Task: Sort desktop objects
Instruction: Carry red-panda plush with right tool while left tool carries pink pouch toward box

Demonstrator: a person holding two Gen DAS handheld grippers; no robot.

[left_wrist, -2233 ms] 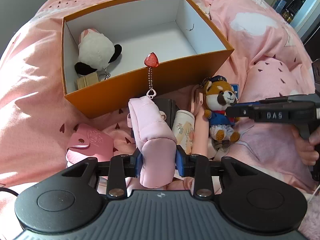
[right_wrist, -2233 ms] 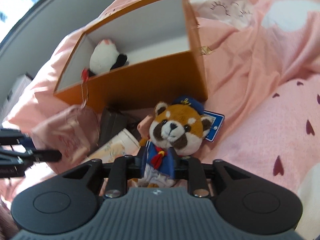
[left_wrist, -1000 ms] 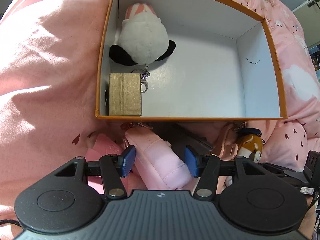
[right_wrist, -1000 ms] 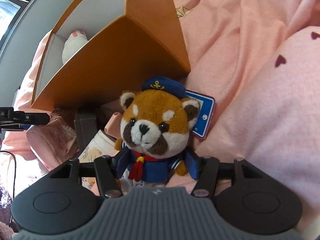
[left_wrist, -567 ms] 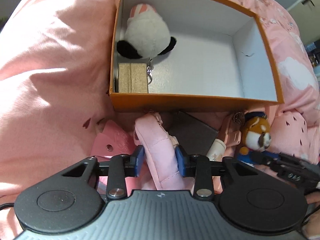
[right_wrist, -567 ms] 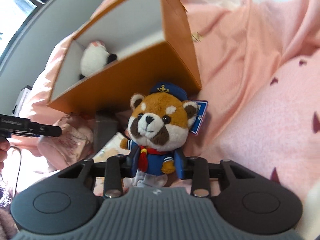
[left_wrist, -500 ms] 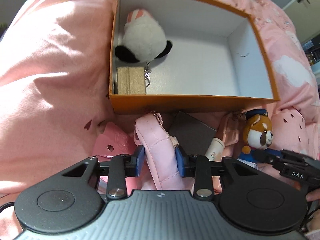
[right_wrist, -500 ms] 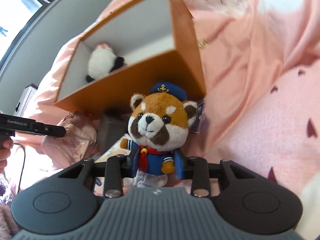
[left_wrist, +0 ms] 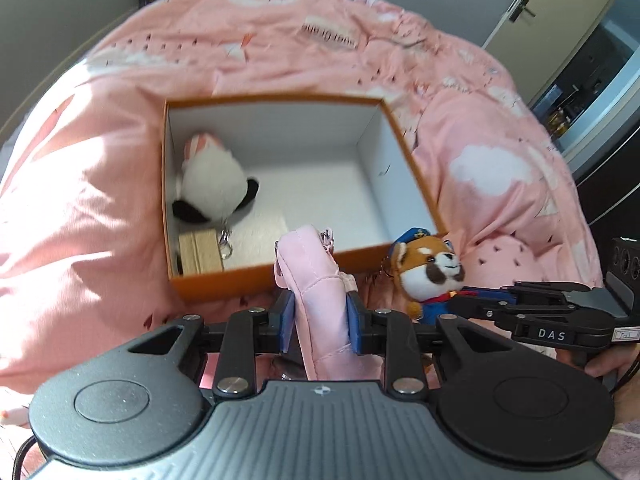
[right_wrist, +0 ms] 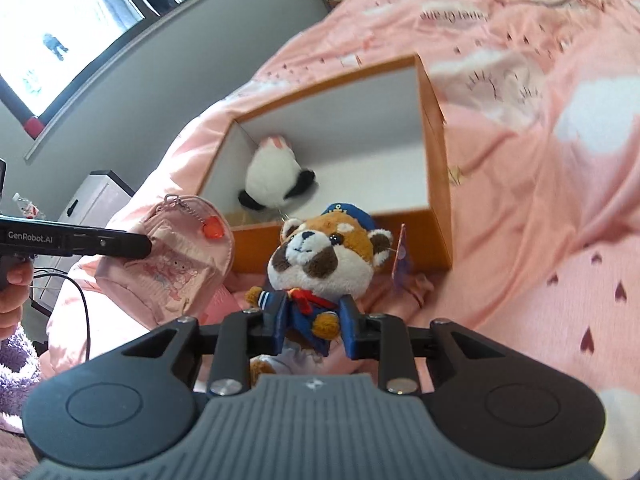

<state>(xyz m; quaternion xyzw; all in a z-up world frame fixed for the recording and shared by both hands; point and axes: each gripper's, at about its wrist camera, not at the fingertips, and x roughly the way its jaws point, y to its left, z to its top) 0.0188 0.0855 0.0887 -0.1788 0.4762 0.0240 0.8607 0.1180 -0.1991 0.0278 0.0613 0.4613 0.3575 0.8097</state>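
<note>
Left gripper (left_wrist: 320, 318): jaws, having just been closing, are clamping a pink pouch (left_wrist: 320, 300). Right gripper (right_wrist: 310, 330): likewise clamping a red panda plush (right_wrist: 328, 256). Both are now lifted, tilting downward before the orange box (left_wrist: 248, 276) holding a panda plush (left_wrist: 212, 184) on the bed (left_wrist: 80, 160).

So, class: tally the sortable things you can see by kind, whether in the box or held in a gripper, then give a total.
Plush toys: 2, panda plush in the orange box, red panda plush held.
Pouches: 1, pink pouch held.
Small boxes: 1, gold box.
Total: 4
</note>
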